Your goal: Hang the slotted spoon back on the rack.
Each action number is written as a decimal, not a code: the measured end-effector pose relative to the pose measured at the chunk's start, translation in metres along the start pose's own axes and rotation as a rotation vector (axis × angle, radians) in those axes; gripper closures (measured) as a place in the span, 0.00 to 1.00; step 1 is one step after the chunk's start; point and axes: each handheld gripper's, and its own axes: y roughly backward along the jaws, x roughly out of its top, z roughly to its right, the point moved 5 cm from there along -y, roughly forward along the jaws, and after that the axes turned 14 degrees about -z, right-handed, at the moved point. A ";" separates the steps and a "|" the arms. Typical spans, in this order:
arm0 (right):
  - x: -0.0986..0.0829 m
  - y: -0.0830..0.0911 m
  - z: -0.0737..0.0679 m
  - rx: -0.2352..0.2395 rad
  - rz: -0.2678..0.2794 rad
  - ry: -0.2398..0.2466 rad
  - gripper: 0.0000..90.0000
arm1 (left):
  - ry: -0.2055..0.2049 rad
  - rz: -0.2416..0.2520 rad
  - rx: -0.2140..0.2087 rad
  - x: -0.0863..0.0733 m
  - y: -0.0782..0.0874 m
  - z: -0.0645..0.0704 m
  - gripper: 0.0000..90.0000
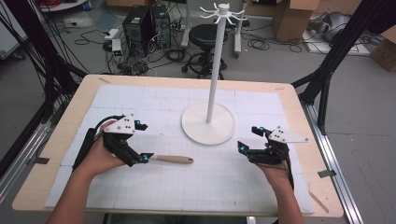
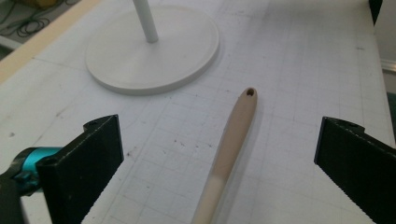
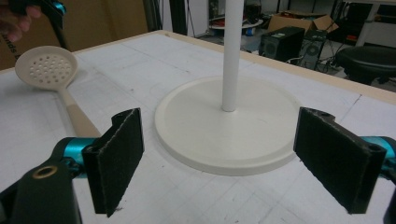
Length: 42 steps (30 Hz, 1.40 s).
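A beige slotted spoon (image 3: 56, 84), round head pierced with small holes and a hole at its handle tip, lies left of centre on the gridded surface (image 1: 224, 182). The left hand-held gripper (image 2: 215, 172) straddles its handle, jaws spread; the right hand-held gripper (image 3: 217, 161) is spread too, facing the white stand (image 3: 229, 126).

My workbench and the cluttered room beyond it

I stand at a pale wooden table (image 1: 56, 140) topped with a white gridded mat (image 1: 210, 182). On the grey floor (image 1: 261, 65) past its far edge sit a black round stool (image 1: 205, 35), two dark computer towers (image 1: 147, 23) to the left, and loose black cables (image 1: 261, 44) snaking about. Cardboard boxes (image 1: 289, 16) are stacked at far right, and black frame legs (image 1: 336, 51) slant down on both sides of the table. The light is even and soft.
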 end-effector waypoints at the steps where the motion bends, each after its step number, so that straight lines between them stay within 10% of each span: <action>1: 0.000 0.000 0.000 0.000 0.001 -0.002 0.17 | 0.000 -0.025 -0.001 0.000 -0.003 -0.001 0.02; 17: -0.002 -0.006 0.001 -0.005 -0.023 0.010 0.17 | -0.059 -0.326 -0.039 -0.004 -0.055 -0.004 0.02; 42: -0.003 -0.008 -0.001 -0.002 -0.038 0.023 0.17 | -0.113 -0.563 -0.112 -0.011 -0.083 0.001 0.59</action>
